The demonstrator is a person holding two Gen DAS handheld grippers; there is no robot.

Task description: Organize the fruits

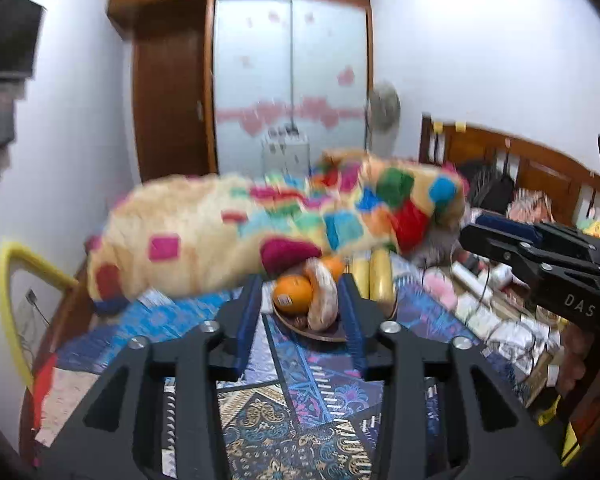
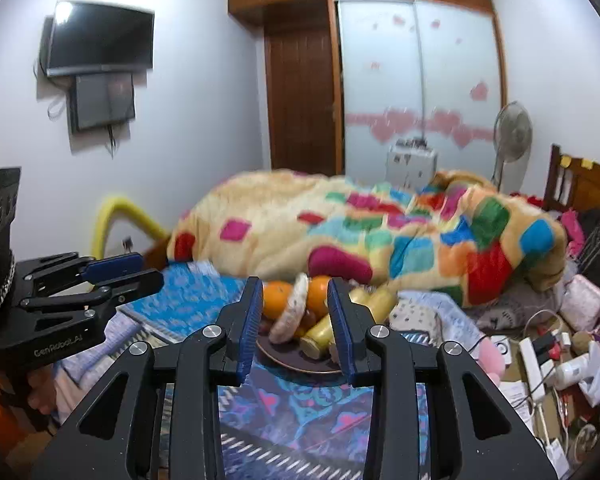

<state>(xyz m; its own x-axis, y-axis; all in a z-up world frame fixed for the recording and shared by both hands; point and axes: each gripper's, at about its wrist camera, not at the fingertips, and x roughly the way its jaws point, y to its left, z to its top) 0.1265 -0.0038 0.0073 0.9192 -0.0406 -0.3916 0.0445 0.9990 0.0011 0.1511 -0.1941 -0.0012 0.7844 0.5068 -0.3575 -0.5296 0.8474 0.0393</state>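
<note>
Fruit heaped on brown plate atop patterned bedcover: 2 oranges, bananas; left gripper and right gripper raised, jaws apart, empty; risk: soft bedding tilting plate, stacked fruit rolling off if nudged.

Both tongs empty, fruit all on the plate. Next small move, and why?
Probably pull both back a little and stop. The left tongs and right tongs are open with nothing between them, while the oranges, bananas and a pale fruit already sit together on the brown plate.
</note>
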